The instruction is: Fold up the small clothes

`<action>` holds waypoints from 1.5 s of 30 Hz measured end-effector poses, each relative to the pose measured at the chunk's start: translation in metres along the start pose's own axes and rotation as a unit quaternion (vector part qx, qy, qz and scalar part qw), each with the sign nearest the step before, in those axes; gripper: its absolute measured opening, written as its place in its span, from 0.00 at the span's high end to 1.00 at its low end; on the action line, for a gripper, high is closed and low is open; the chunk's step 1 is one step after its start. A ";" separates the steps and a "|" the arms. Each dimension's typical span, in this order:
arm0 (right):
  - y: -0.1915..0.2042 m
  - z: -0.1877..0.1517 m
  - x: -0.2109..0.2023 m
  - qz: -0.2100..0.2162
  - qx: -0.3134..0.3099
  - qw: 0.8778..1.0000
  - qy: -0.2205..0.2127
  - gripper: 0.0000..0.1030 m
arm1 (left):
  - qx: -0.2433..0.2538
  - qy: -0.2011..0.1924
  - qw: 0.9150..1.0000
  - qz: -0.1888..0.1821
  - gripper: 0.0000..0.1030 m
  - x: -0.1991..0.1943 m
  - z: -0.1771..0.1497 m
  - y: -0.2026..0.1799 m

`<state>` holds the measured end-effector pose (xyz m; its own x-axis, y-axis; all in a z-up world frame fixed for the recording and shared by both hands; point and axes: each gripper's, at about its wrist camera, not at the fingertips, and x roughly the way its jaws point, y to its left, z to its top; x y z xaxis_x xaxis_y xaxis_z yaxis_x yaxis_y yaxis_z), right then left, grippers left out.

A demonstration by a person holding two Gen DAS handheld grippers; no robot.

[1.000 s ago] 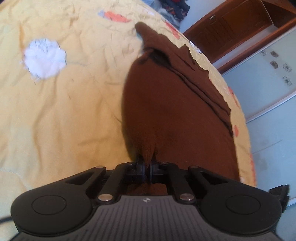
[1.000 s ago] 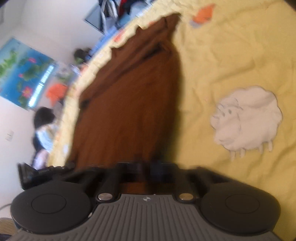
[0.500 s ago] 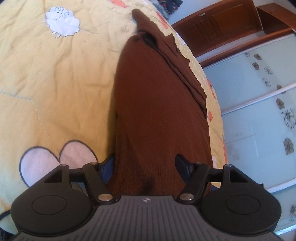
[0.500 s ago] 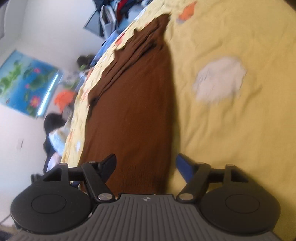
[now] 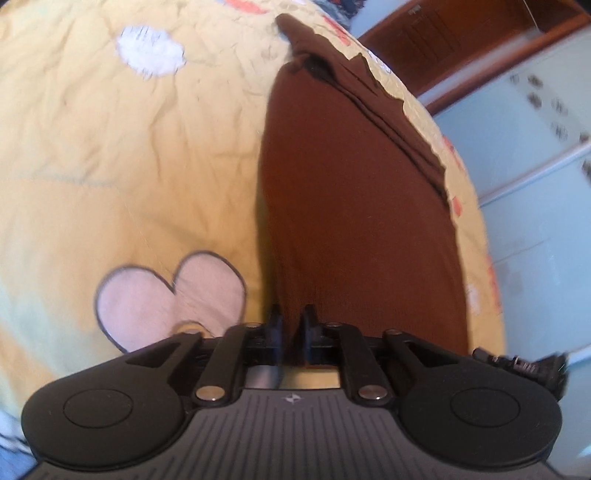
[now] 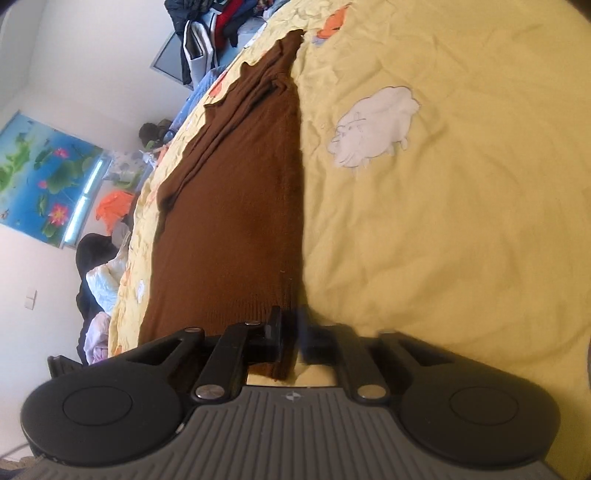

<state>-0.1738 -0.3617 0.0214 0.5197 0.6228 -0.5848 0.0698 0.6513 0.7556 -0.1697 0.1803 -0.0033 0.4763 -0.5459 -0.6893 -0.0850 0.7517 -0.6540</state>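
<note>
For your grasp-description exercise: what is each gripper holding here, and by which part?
Both hold the brown garment by its near hem: the left gripper at one corner, the right gripper at the other.

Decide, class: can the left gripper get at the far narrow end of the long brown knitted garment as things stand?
Probably not yet. The left gripper is shut on the near hem of the brown knitted garment, whose whole length lies between it and the far end on the yellow quilt.

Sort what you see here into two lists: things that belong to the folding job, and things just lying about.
Job: brown garment, left gripper and right gripper, each pinching its near hem.

Lying about: yellow quilt, clothes pile, orange cloth, pond poster.
</note>
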 end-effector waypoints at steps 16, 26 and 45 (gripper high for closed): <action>0.003 0.012 0.042 0.040 0.030 0.997 0.065 0.89 | 0.017 0.021 1.000 -0.014 0.95 0.026 0.011 -0.018; 0.048 0.081 0.028 0.121 -0.003 0.993 -0.010 0.88 | 0.105 -0.066 0.990 -0.060 0.95 0.006 0.090 -0.067; 0.041 0.348 0.191 0.078 0.015 0.990 -0.117 0.83 | 0.150 -0.172 0.974 0.003 0.94 0.172 0.353 -0.134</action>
<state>0.2246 -0.3669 0.0432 0.7088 0.5954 -0.3782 -0.0033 0.5390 0.8423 0.2327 0.1165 0.0761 0.7460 -0.4234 -0.5140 0.1456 0.8569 -0.4946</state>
